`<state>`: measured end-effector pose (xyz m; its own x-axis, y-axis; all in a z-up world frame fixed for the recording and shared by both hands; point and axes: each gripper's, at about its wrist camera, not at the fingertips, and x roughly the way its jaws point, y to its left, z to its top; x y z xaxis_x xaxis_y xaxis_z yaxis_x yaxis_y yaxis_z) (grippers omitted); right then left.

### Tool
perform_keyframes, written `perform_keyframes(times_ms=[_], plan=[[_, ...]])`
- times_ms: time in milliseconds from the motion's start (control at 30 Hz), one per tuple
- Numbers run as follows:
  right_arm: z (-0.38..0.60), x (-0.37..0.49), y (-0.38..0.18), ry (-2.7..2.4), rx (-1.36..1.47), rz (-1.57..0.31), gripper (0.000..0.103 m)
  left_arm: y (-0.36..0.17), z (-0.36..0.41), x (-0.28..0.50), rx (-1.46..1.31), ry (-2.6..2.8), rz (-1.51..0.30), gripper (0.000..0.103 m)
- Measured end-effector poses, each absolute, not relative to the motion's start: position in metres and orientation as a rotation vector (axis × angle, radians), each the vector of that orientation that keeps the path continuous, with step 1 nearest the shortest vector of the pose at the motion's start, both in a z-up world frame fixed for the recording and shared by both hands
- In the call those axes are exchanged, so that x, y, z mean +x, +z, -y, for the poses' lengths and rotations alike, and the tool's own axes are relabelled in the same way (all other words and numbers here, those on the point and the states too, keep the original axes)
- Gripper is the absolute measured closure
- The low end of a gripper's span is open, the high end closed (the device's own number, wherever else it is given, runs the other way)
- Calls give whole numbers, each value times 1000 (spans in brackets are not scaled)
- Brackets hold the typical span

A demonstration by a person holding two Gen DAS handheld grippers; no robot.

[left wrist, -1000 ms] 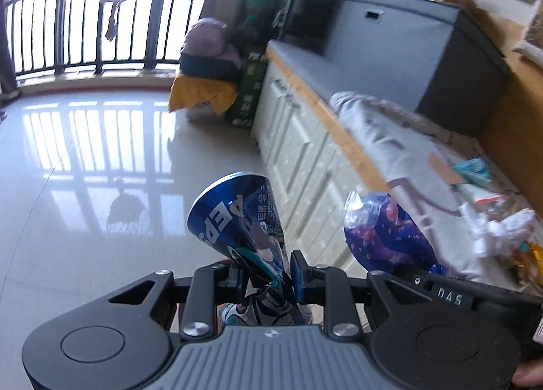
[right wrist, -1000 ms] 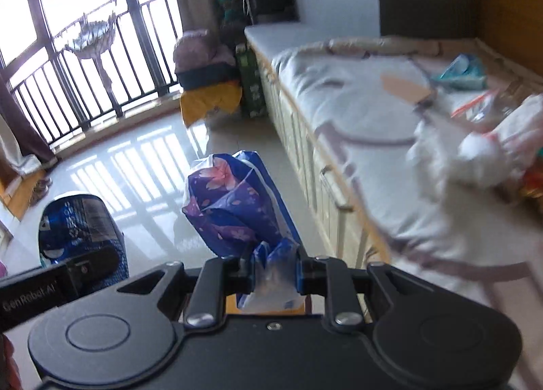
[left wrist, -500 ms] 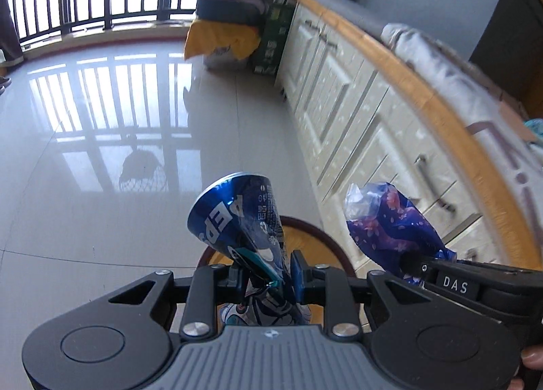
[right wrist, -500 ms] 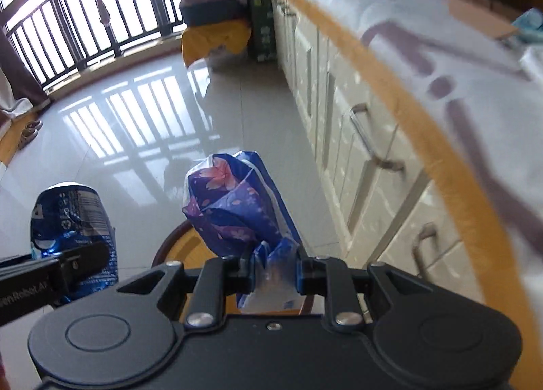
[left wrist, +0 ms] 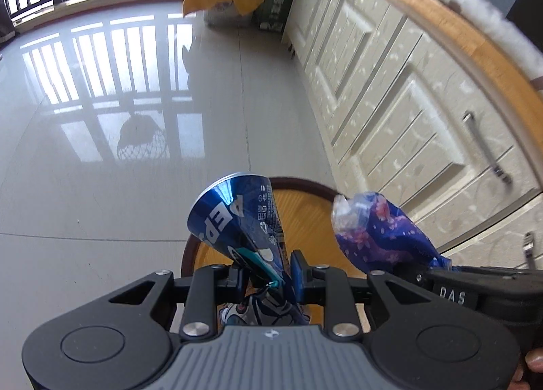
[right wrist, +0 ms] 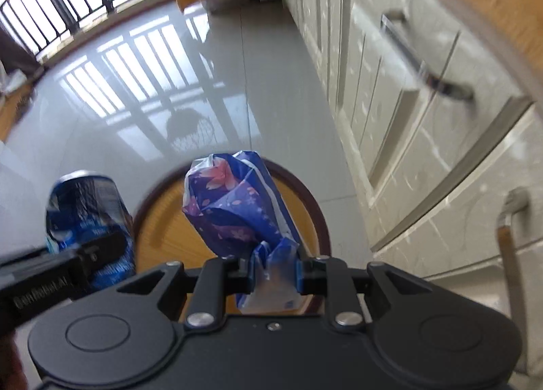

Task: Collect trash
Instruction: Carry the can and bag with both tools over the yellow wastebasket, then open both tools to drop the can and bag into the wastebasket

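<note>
Both grippers are chunky matte black plastic. The left gripper (left wrist: 271,279) has a ribbed grey panel in the middle, round discs moulded into each side, silver screws on the linkage arms and blue pads on the fingers. The right gripper (right wrist: 274,271) is all black, same screws, white "DAS" lettering on its side.

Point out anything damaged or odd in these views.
The blue can in the left gripper is crushed flat where the jaws pinch it. The right gripper clamps a crumpled purple wrapper. Nothing else stands out.
</note>
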<state>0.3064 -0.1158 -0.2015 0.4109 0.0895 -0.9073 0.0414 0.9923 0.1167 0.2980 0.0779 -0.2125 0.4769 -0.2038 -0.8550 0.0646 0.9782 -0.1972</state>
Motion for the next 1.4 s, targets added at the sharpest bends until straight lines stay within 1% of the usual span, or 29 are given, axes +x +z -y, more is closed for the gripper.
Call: perform_keyframes(times_ms=[167,333,367,400,467,567,700,833,867,900,933,967,1000,1100,1233,1333,1400], plan=[[123,311,-228,37,125,-1198,81,-234,-69,307,-119,-172,-1108,76],[137,315,-241,77,274,-1209,79,-252,-61,310,-103,-182,-1153,76],[138,316,-243,85,294,-1205,76,-256,-58,311,-98,-183,-1159,76],[138,316,-243,94,309,-1198,70,-258,-57,310,-92,-184,-1166,76],[136,316,-245,109,322,-1184,66,-262,-56,309,-87,-183,-1172,76],[134,318,-249,111,328,-1186,65,-266,-57,311,-86,-181,-1179,76],[135,319,-254,102,335,-1205,56,-269,-57,314,-73,-180,-1183,76],[135,320,-257,95,331,-1218,51,-271,-59,317,-62,-184,-1180,75],[136,318,-257,95,327,-1222,50,-271,-59,318,-58,-181,-1184,72],[136,318,-257,93,321,-1225,50,-271,-60,318,-55,-179,-1188,64],[135,316,-256,90,312,-1227,50,-271,-60,317,-52,-176,-1189,60],[135,316,-256,89,301,-1229,49,-271,-61,317,-50,-174,-1188,54],[135,316,-256,86,293,-1233,49,-270,-61,316,-47,-173,-1188,52],[136,315,-256,88,278,-1250,45,-269,-62,313,-35,-165,-1191,51],[135,313,-255,100,230,-1263,43,-268,-68,309,-28,-145,-1199,50],[135,310,-253,111,200,-1271,40,-265,-70,305,-23,-134,-1203,46],[134,308,-251,119,182,-1271,36,-261,-71,303,-20,-130,-1201,43]])
